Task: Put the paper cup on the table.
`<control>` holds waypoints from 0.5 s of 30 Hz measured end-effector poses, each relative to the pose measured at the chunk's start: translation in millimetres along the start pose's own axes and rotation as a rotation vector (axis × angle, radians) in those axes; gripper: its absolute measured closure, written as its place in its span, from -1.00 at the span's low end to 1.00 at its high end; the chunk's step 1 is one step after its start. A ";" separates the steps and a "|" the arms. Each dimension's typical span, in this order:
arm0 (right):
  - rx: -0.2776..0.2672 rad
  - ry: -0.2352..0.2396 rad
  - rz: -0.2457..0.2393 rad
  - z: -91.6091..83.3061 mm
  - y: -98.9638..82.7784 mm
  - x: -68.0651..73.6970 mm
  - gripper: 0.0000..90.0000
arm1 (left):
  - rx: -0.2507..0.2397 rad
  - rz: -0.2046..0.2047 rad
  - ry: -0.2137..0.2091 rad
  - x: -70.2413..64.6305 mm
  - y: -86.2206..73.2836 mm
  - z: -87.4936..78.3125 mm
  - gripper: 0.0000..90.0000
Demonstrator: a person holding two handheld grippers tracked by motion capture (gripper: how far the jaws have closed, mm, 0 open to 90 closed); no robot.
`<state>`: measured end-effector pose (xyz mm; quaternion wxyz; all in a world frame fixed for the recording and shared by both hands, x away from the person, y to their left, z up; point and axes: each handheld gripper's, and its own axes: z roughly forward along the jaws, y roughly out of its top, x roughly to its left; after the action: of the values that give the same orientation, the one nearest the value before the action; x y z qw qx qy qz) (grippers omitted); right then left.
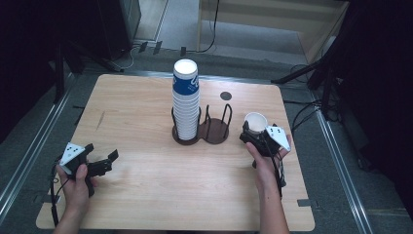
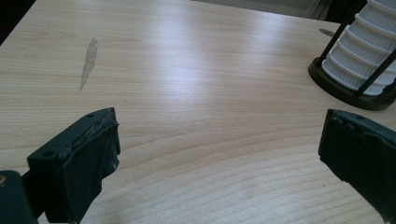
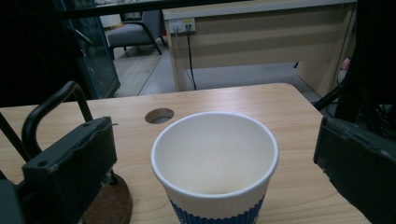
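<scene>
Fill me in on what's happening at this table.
A person works at a wooden table with a gripper in each hand. The right gripper stands open around a single upright paper cup, its fingers clear of the cup's sides, beside a dark two-ring cup holder. A tall stack of cups fills the holder's left ring; the right ring is empty. The left gripper is open over bare tabletop, holding nothing.

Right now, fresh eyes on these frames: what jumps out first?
The tall stack of white cups, topped by a blue-banded one, stands in the left ring of a dark wire holder near the table's far middle. Next, a single open paper cup stands upright on the table between the right gripper's open jaws, which do not touch it. The left gripper is open too, with nothing between its jaws, near the table's front left.
</scene>
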<state>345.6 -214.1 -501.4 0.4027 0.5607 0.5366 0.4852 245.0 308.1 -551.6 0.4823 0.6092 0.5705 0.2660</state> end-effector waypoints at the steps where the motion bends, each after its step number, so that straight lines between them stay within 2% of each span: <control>1: -0.005 0.002 0.004 -3.1 1.6 -1.3 -1.00 | 0.000 0.001 0.002 -0.2 0.0 0.0 -1.00; 15: -0.037 0.003 -0.006 -36.3 11.9 -17.4 -1.00 | 0.003 0.009 0.009 -1.4 -0.1 0.1 -1.00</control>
<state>313.4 -235.0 -484.3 0.4136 0.5509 0.5298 0.4947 244.8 306.7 -551.4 0.4778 0.6113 0.5702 0.2700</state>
